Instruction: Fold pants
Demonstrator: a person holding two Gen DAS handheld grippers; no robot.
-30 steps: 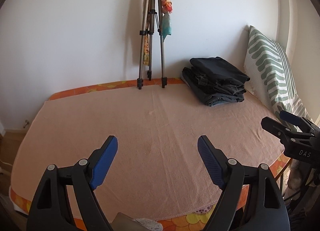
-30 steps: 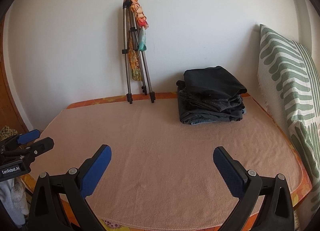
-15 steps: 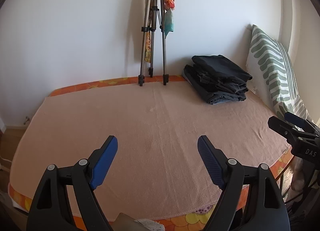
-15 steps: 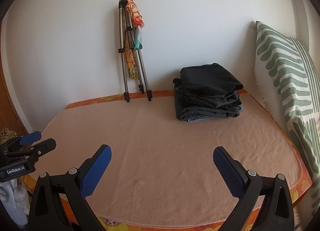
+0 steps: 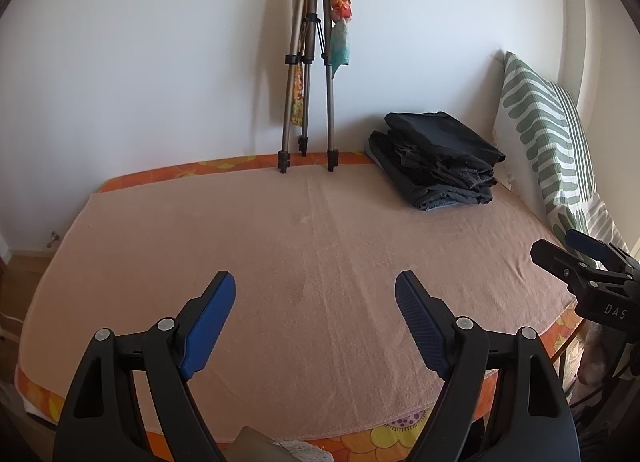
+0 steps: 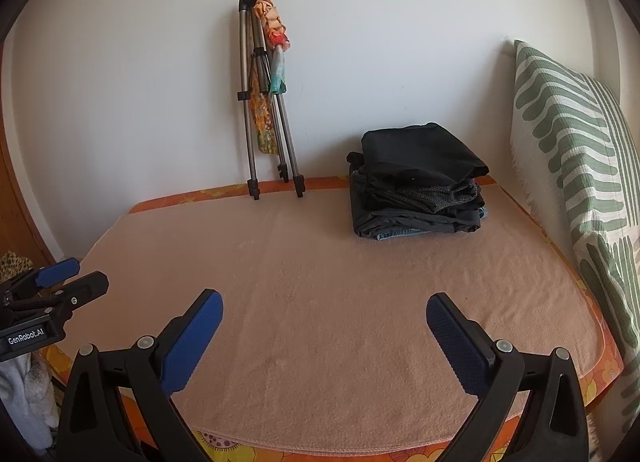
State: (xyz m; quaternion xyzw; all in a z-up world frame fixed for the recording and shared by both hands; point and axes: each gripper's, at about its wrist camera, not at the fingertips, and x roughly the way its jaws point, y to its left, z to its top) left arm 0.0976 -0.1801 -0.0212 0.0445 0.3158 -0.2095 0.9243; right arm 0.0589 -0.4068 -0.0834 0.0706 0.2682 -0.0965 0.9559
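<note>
pants (image 6: 418, 181) folded in a dark stack at the far right of the bed.
the stack rests on the peach towel (image 5: 312, 262), near the striped pillow (image 6: 576, 149) and right of the tripod (image 5: 308, 73) against the wall. left gripper (image 5: 315, 304) and right gripper (image 6: 324, 320) hover over the towel's near edge, jaws spread wide, nothing between them.

The left tongs (image 5: 315, 290) gape wide over a pink towel (image 5: 280, 262) spread on the bed, gripping nothing. Folded dark pants (image 5: 436, 159) are stacked far right, beside a striped pillow (image 5: 540, 133). A folded tripod (image 5: 308, 73) leans against the far wall.
</note>
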